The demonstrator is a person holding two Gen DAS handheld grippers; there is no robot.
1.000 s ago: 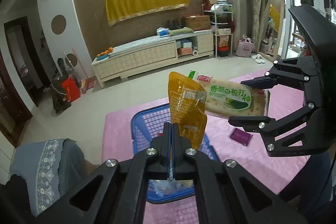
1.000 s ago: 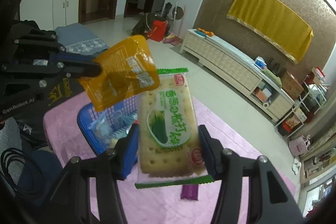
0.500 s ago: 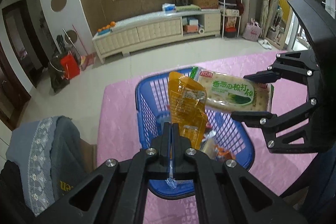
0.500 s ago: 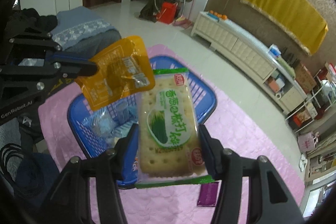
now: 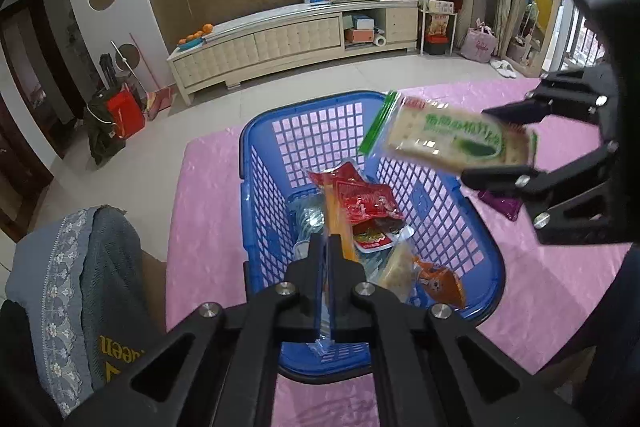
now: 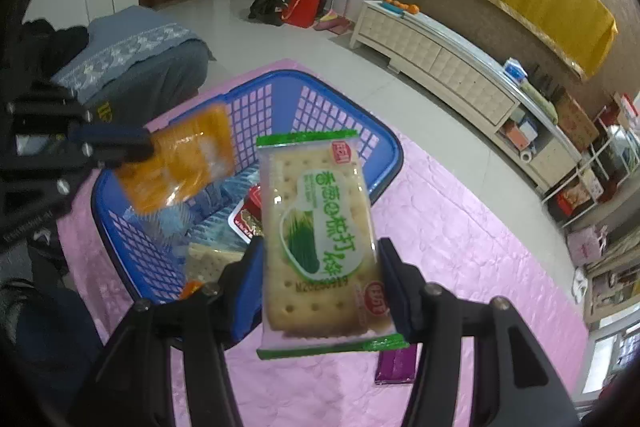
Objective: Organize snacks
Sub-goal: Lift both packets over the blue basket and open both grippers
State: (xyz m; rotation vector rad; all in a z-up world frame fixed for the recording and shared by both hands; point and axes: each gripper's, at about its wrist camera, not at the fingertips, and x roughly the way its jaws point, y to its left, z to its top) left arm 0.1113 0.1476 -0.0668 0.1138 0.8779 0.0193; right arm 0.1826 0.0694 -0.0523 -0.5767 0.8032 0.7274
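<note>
I am seeing both grippers lower than a second ago, now hanging over the blue basket (image 5: 256, 195) on the pink tabletop (image 5: 208, 187). My left gripper (image 5: 328, 251) is pinching the orange pouch (image 6: 180, 163) tight, and my right gripper (image 6: 320, 267) is clamping the green cracker pack (image 6: 320, 227) above the basket's far rim.

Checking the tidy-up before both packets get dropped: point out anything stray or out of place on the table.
One purple packet lies alone on the pink tablecloth, outside the blue basket where the other loose snacks sit. Nothing looks spilled or torn.
</note>
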